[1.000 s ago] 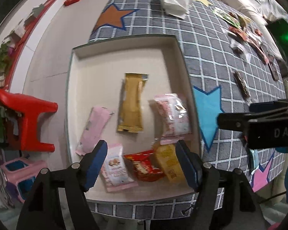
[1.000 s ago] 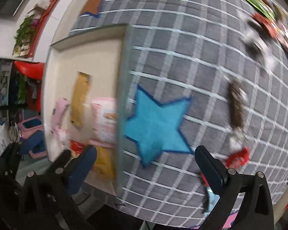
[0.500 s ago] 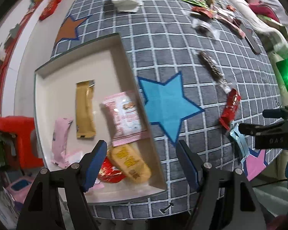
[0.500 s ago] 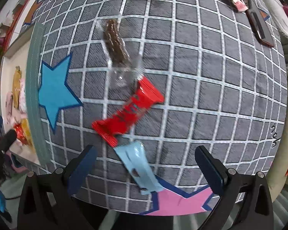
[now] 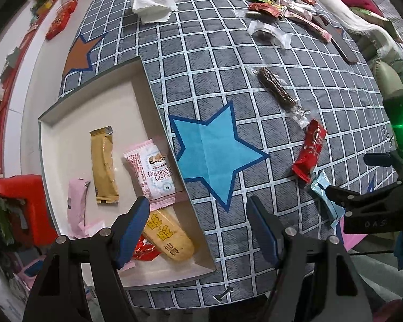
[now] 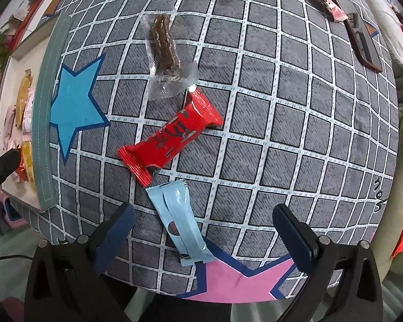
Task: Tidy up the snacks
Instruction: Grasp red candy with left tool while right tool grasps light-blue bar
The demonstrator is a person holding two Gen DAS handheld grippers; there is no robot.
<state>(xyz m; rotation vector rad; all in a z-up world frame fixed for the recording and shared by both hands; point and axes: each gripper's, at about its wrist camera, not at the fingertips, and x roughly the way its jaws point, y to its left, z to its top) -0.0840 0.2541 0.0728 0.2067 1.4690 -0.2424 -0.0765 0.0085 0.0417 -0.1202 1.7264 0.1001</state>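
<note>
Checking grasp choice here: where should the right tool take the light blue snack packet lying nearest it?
Probably across the middle of the light blue snack packet, from above. It lies flat; its far end touches the red wrapped bar, so the mid-body is clearer. The right tool is open.

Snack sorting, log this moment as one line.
left gripper: open, over tray edge | right gripper: open, above light blue packet | red packet: on tablecloth

My right gripper [image 6: 201, 230]: jaws wide, light blue packet [image 6: 181, 221] between them, red packet [image 6: 172, 136] touching its far end, brown bar [image 6: 164, 43] beyond. I see bare cloth [image 6: 295, 139] to right. Tray wall [image 6: 44, 134] blocks left.
</note>
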